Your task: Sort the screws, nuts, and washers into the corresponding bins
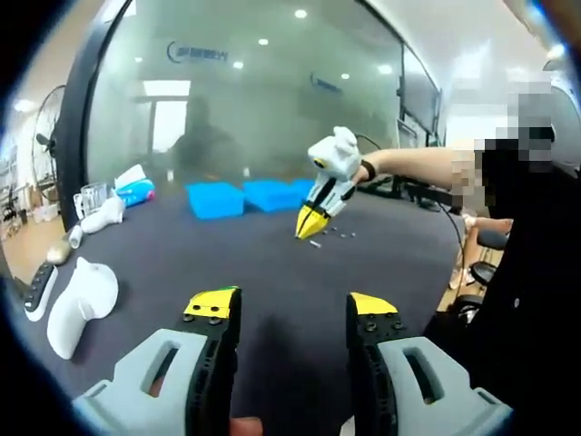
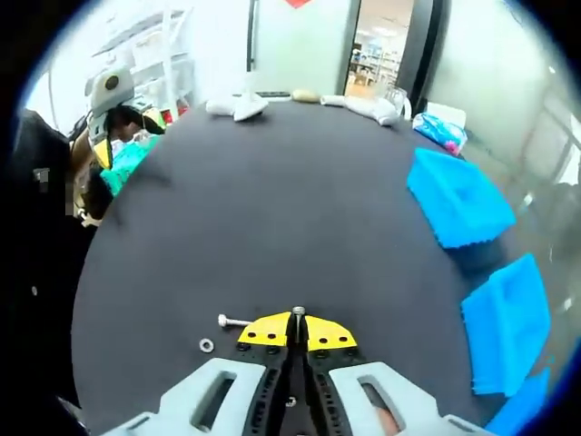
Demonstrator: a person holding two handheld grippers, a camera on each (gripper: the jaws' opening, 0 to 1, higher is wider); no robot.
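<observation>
Screw (image 2: pixel 299 313) sitting pinched between the yellow tips of the right gripper (image 2: pixel 298 329), jaws clenched on it, just above the dark table (image 2: pixel 272 200). Lying loose beside those tips on the mat: another screw (image 2: pixel 232 321) and a washer (image 2: pixel 207 345), both just to the left in the right gripper view. Waiting well apart along the table's right side: blue bins (image 2: pixel 458 200), three at least partly visible. Hanging released and empty in the near foreground of its own view: the left gripper (image 1: pixel 292 309), jaws spread wide over bare table. Showing from that same view: the right gripper (image 1: pixel 313 222) nose-down at the scattered hardware (image 1: pixel 338 233), a person's arm behind it.

Risking, by judgement: slipping out during the carry, being held only by a thin shank at the very tips; tilting and dropping short of the bins; landing in the wrong bin, the bins looking alike and unlabelled from here; nudging the neighbouring washer away on lifting.
</observation>
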